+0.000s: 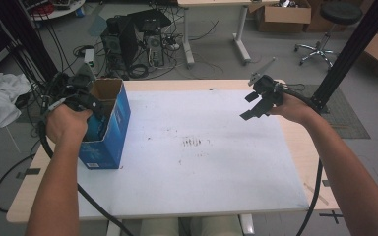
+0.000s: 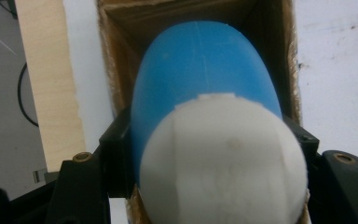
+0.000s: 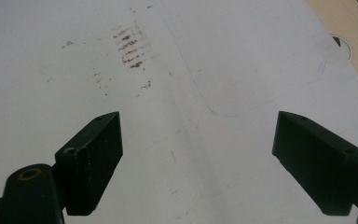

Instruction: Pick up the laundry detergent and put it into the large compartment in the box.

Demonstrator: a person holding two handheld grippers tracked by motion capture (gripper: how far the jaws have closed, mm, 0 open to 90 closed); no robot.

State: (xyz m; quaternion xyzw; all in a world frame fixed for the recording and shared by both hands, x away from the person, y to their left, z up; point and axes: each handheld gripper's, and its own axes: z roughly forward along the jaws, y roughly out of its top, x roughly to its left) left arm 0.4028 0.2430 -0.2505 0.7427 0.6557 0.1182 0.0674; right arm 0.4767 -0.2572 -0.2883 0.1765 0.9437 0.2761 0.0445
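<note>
A blue-and-white bottle (image 2: 205, 121), probably plastic, sits clamped in the left tool (image 2: 214, 154) over the box (image 1: 109, 123) (right tool (image 3: 198, 163) gapes).

No text, label, brand or number can be read. The blue box (image 1: 109, 129) on the tabletop (image 1: 202, 162) carries small print low on its side, too blurred to make out. Dark smudged marks (image 3: 129, 45) on the white tabletop form short rows, but they spell out no letters or digits.
</note>
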